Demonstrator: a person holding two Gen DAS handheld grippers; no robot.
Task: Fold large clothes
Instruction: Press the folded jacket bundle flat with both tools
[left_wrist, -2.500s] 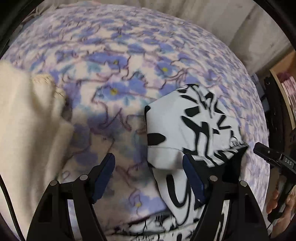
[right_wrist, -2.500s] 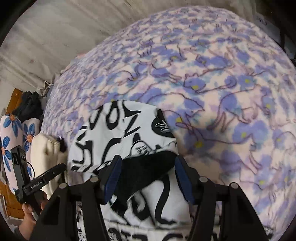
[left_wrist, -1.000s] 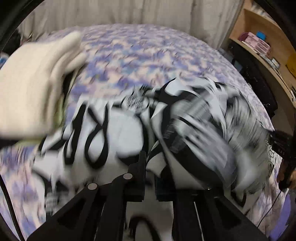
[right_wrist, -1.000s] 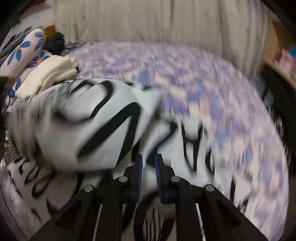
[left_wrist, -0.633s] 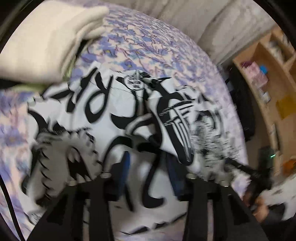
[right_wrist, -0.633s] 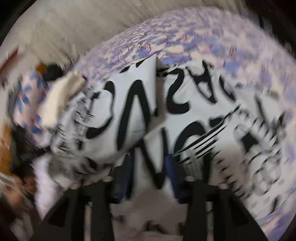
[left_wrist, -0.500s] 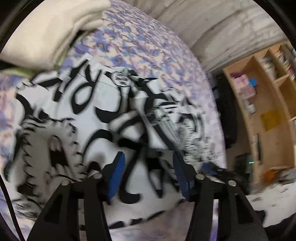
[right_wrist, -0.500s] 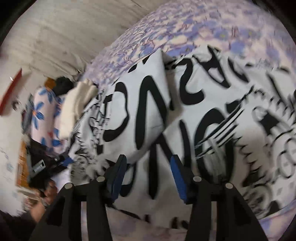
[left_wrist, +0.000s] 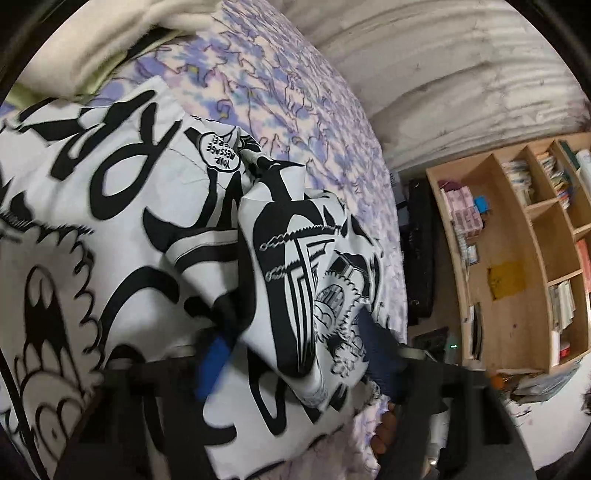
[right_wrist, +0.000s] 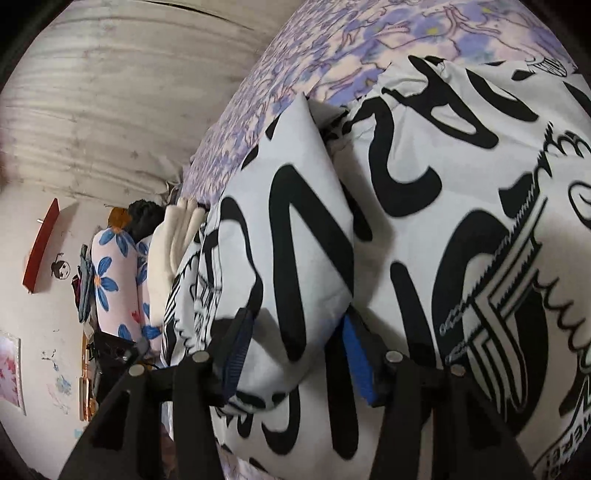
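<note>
- Purple-flowered bedspread (left_wrist: 295, 92) covers the bed beyond both pairs of tongs and carries everything else.
- Black-and-white printed garment (left_wrist: 110, 206) lies spread on that bedspread, straight ahead of and beneath both tongs; bold lettering and cartoon figures cover it.
- Wooden shelving (left_wrist: 517, 240) stands off to the right of the left tongs, past the bed's edge, packed with books and boxes.
- Flower-print pillow (right_wrist: 110, 280) lies far to the left of the right tongs, with cream folded fabric (right_wrist: 166, 258) just beside it, between pillow and garment.
- Left tongs (left_wrist: 295, 354) have just been closing; a raised fold of the garment sits between their blue pads, but whether the pads press it I cannot tell, since the view is blurred.
- Right tongs (right_wrist: 295, 354) have opened within the last second and now stand apart around a puffed fold of the garment; whether they pinch it is unclear.
- Fingertips (left_wrist: 384, 432) of a hand show below the left tongs' right side.
</note>
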